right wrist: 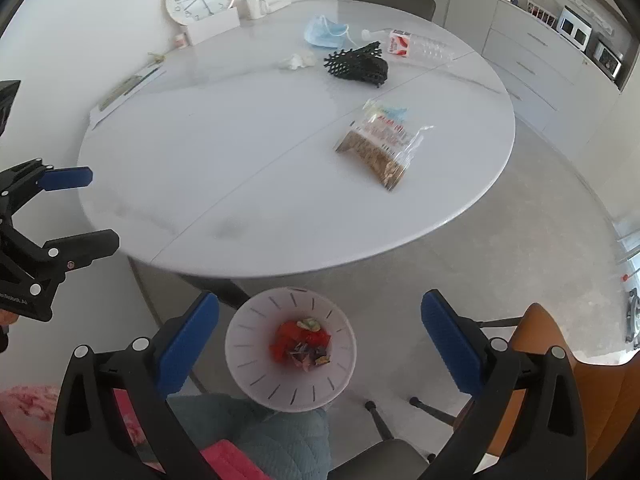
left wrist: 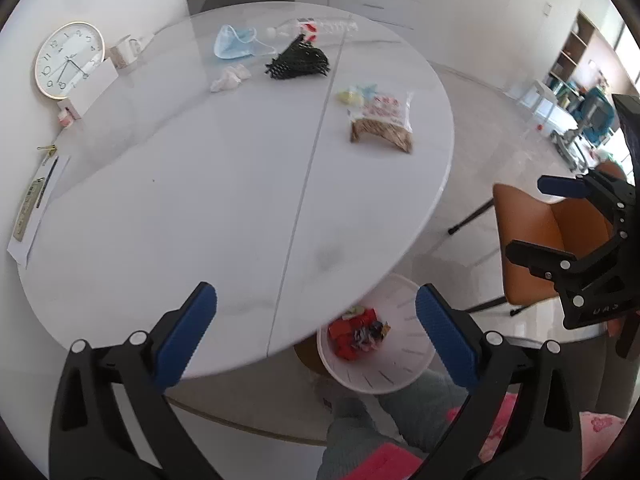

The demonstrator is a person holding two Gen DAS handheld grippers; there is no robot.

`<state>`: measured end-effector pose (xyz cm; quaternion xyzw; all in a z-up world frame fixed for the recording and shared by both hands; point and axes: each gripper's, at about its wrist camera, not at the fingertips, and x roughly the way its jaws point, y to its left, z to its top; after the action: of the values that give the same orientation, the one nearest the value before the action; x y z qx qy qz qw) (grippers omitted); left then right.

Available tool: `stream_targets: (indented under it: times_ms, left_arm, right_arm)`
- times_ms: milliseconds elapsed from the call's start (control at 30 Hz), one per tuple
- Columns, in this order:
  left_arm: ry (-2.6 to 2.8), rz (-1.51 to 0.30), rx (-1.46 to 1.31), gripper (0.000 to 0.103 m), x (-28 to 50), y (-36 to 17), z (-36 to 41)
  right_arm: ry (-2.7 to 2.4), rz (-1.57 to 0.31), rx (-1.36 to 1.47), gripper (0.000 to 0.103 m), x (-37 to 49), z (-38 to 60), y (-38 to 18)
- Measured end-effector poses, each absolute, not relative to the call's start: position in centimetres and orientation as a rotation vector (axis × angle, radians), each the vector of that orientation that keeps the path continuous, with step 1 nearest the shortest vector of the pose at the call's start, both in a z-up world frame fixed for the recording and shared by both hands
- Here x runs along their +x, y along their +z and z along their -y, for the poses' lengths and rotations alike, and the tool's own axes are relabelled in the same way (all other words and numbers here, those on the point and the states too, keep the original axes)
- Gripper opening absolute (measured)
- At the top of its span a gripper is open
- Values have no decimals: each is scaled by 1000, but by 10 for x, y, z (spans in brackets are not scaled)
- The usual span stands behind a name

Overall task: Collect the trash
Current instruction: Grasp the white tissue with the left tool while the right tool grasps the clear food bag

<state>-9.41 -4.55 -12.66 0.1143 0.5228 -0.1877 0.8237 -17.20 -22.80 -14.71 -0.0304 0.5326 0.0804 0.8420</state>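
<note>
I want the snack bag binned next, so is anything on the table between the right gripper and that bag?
Nothing visible. The right gripper is open above the bin, and bare tabletop runs up to the snack bag. The black mesh lies beyond it.

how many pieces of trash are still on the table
5: mask and bottle at the far edge, tissue and black net just nearer, snack bag closest. A small wrapper may hide behind the bag.
</note>
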Motion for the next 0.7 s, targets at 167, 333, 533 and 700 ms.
stream_targets:
  times_ms: [167, 333, 533, 700]
  left_arm:
    - [-338, -1096, 209, 95, -64, -122, 51]
    - [-262, -1069, 185, 95, -26, -117, 62]
    - [-241, -1002, 201, 95, 31, -113, 73]
    - [-297, -1006, 230, 95, 100, -129, 72]
  right_arm:
    - [190, -1111, -44, 101, -137, 238, -147]
    - [166, -1091, 12, 101, -91, 261, -149]
    - [96, -1087, 56, 101, -39, 275, -161]
    - [-20, -1096, 163, 101, -6, 276, -181]
